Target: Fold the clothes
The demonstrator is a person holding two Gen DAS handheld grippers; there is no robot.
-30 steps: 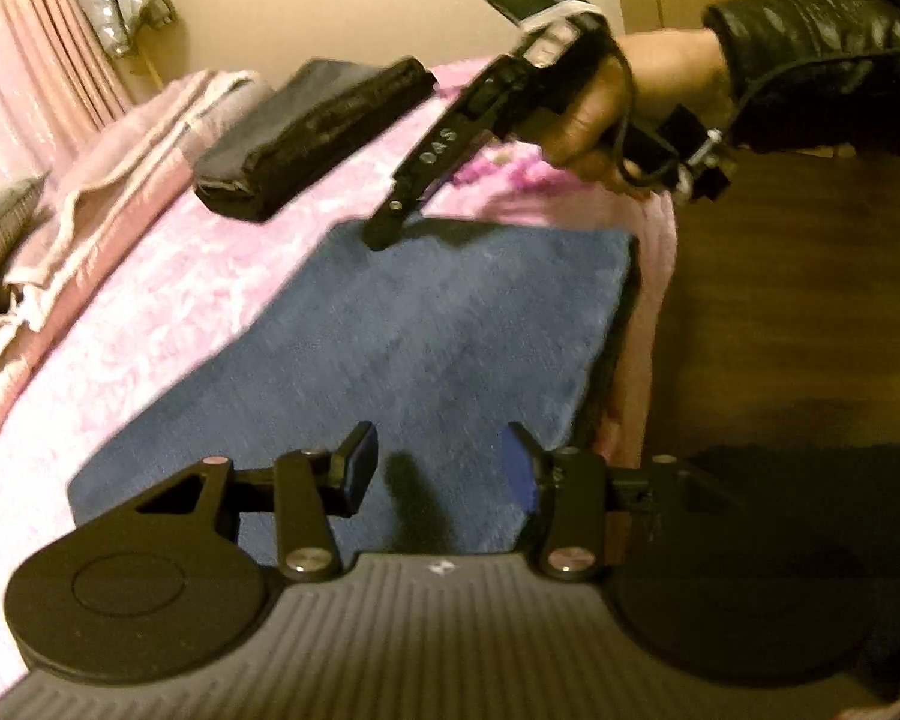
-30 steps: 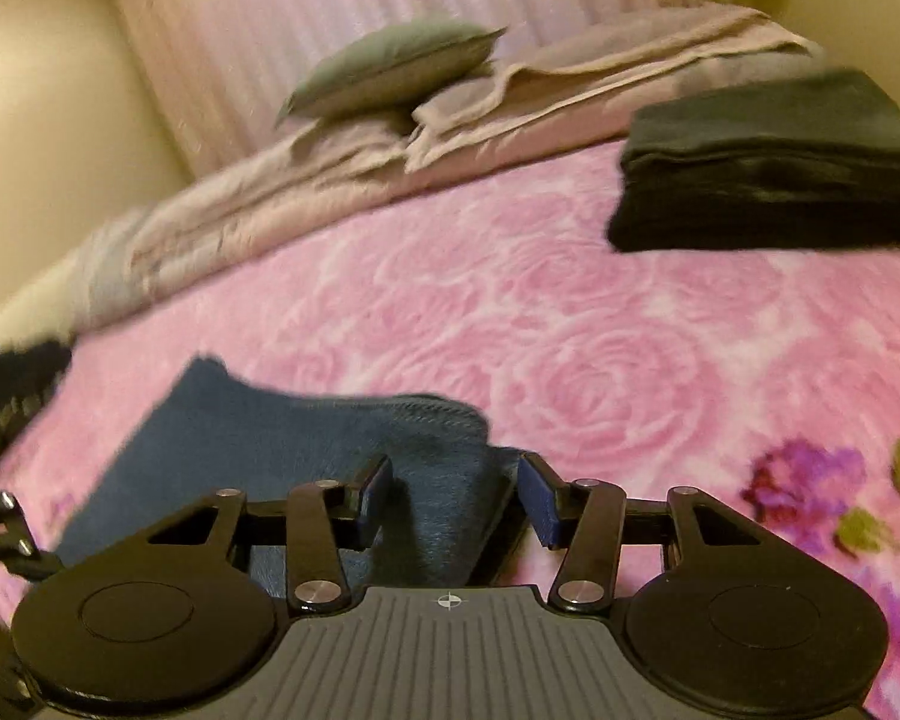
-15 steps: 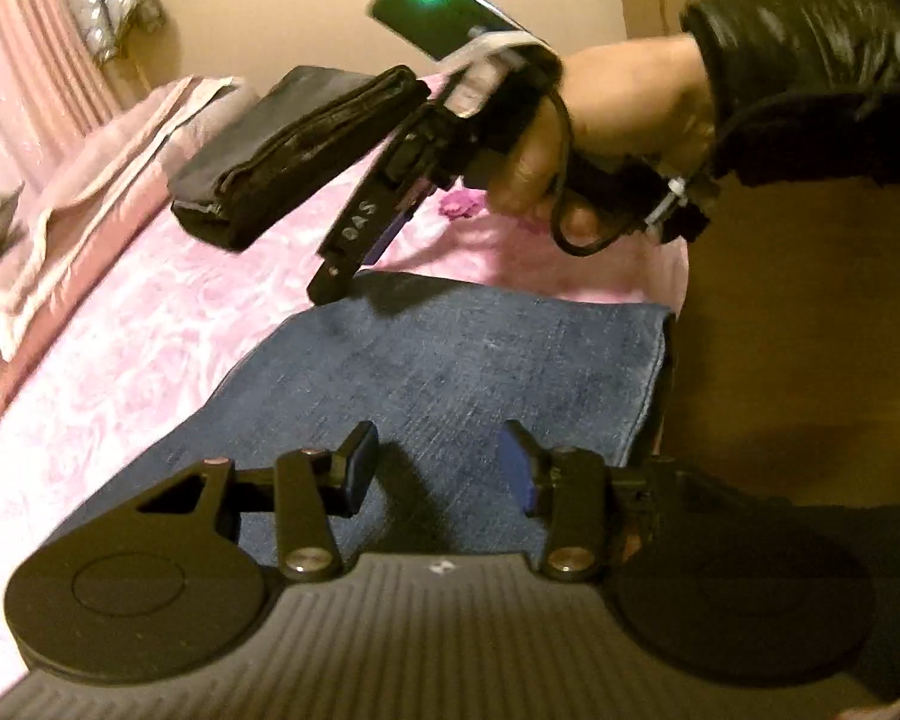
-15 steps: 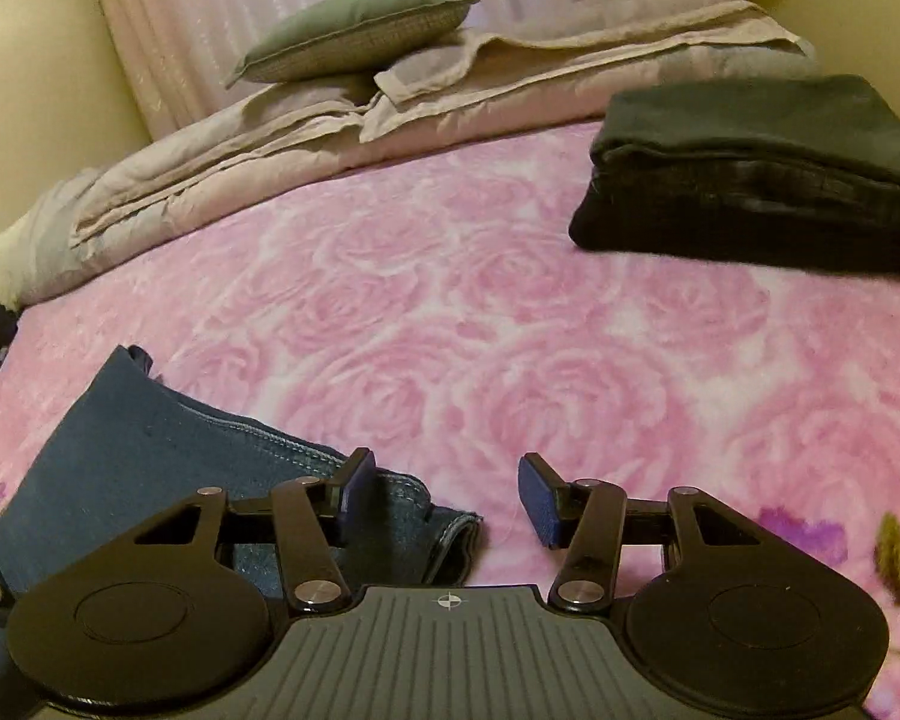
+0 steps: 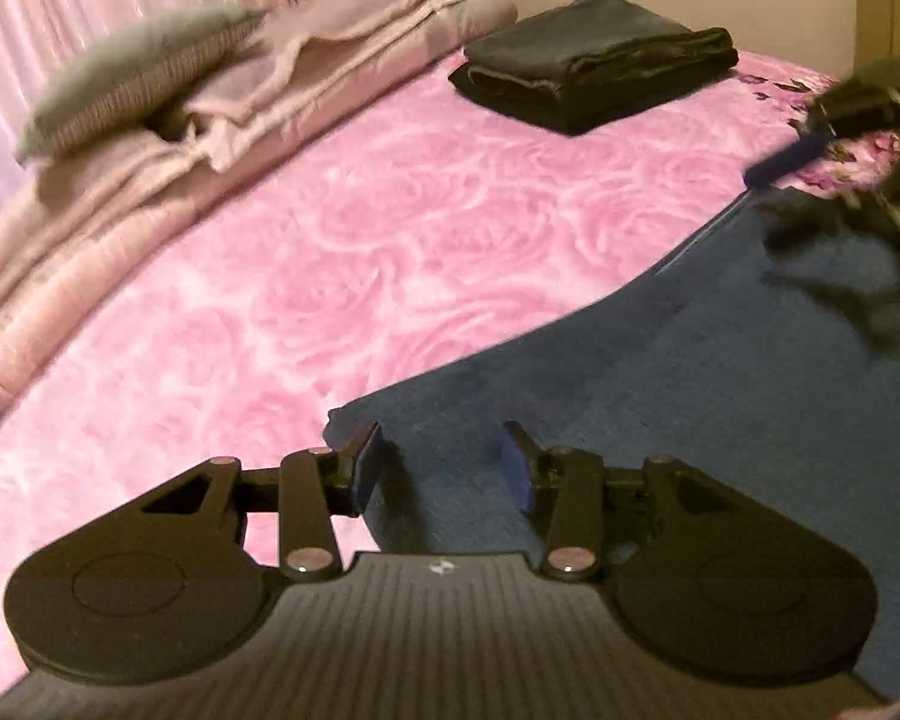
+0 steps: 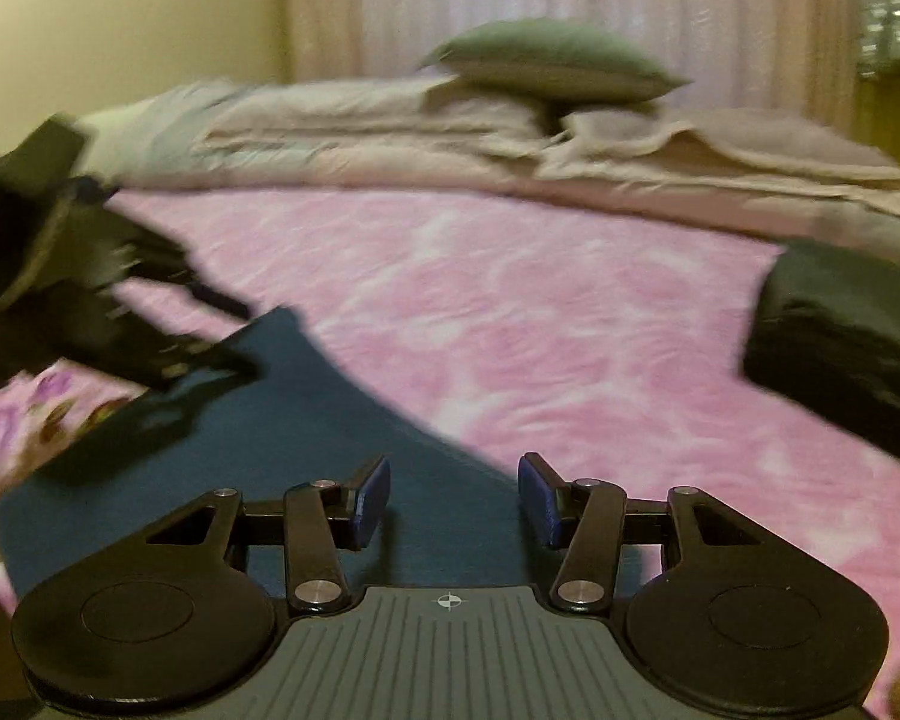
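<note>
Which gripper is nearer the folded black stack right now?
Right. The right gripper hovers over the blue garment's edge on the side toward the black stack. The left gripper is at the garment's opposite corner, farther across the pink bedspread.

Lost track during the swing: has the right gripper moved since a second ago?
Yes. In its own view the black folded pile has slid from upper right to the right edge, so the right gripper has turned left, over the blue jeans.
</note>
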